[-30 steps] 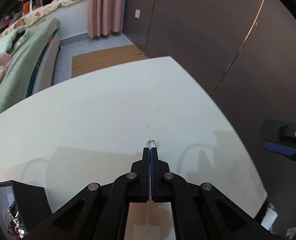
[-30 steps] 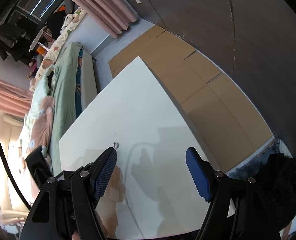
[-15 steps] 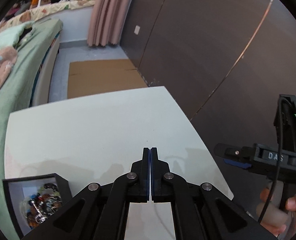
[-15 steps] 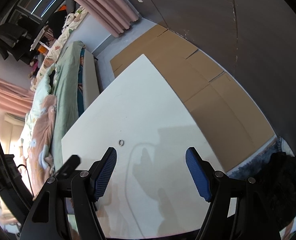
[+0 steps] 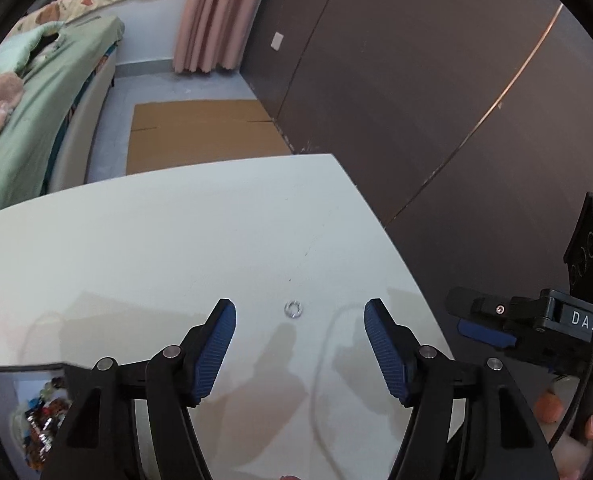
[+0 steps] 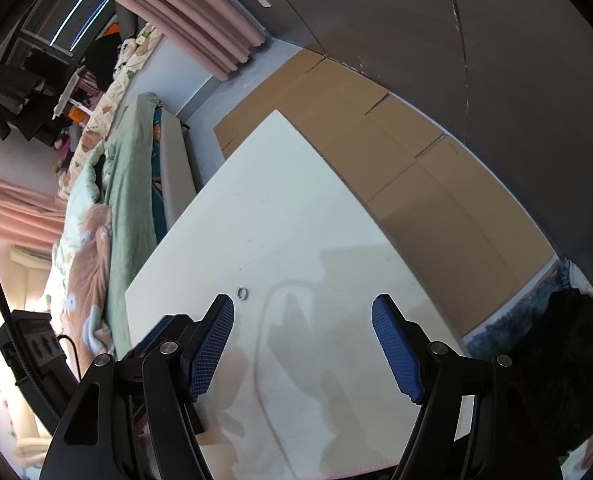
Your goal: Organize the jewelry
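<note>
A small silver ring lies alone on the white table. My left gripper is open and empty, raised above the table, with the ring showing between its blue pads. A black box of mixed jewelry sits at the lower left of the left wrist view, partly hidden by the gripper. My right gripper is open and empty above the table; the ring lies just ahead of its left fingertip. The right gripper's body also shows in the left wrist view.
The table's right edge drops to flat cardboard sheets on the floor by a dark wall. A bed with green bedding runs along the far left. A dark fuzzy rug lies at the right.
My left gripper was shut on the ring at the table, then let it go, lifted away and opened wide. The ring now lies on the table. The right gripper stayed open.
</note>
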{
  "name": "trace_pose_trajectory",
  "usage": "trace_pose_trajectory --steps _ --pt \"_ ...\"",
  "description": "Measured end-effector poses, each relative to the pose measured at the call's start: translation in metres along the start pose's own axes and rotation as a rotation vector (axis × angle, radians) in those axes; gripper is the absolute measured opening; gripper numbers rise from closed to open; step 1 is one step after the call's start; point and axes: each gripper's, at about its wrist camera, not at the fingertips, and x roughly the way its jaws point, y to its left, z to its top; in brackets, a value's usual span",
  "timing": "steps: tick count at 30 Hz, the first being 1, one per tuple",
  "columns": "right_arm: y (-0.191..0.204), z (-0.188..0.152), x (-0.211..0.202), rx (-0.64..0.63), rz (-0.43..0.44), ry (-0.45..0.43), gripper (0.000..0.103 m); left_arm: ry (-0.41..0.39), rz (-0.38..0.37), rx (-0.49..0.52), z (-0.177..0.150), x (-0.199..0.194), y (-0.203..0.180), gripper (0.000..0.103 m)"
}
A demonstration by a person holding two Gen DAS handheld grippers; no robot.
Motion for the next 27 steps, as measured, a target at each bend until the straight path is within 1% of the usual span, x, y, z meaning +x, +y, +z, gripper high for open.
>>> trace_pose_trajectory --steps 3,8,11,13,15,20,21,22,23,24,27 --pt "-0.005 0.004 -0.002 0.011 0.004 -0.007 0.073 0.028 -0.017 -0.004 0.0 0.014 -0.001 0.068" --pt "-0.016 0.012 -0.009 0.033 0.001 -0.033 0.073 0.055 0.024 0.033 -0.003 0.034 -0.005 0.066" --pt "-0.023 0.015 -0.008 0.047 -0.011 -0.037 0.073 0.066 0.05 0.065 -0.005 0.043 -0.009 0.055" --pt "-0.025 0.017 -0.007 0.051 -0.014 -0.035 0.073 0.074 0.075 0.094 -0.006 0.049 -0.013 0.042" --pt "-0.025 0.017 -0.007 0.05 -0.012 -0.034 0.073 0.077 0.119 0.136 -0.01 0.054 -0.019 0.04" --pt "-0.024 0.018 -0.007 0.036 -0.012 -0.035 0.073 0.054 0.194 0.228 -0.017 0.057 -0.03 0.034" --pt "-0.024 0.018 -0.006 0.035 -0.012 -0.034 0.073 0.052 0.209 0.238 -0.017 0.058 -0.031 0.031" --pt "-0.024 0.017 -0.006 0.034 -0.012 -0.033 0.073 0.05 0.22 0.243 -0.018 0.058 -0.031 0.024" --pt "-0.024 0.017 -0.006 0.034 -0.013 -0.033 0.073 0.048 0.235 0.246 -0.018 0.057 -0.03 0.02" --pt "-0.023 0.017 -0.007 0.034 -0.013 -0.034 0.073 0.047 0.236 0.243 -0.017 0.057 -0.028 0.013" --pt "-0.023 0.017 -0.007 0.032 -0.014 -0.035 0.073 0.058 0.196 0.196 -0.014 0.054 -0.018 0.013"
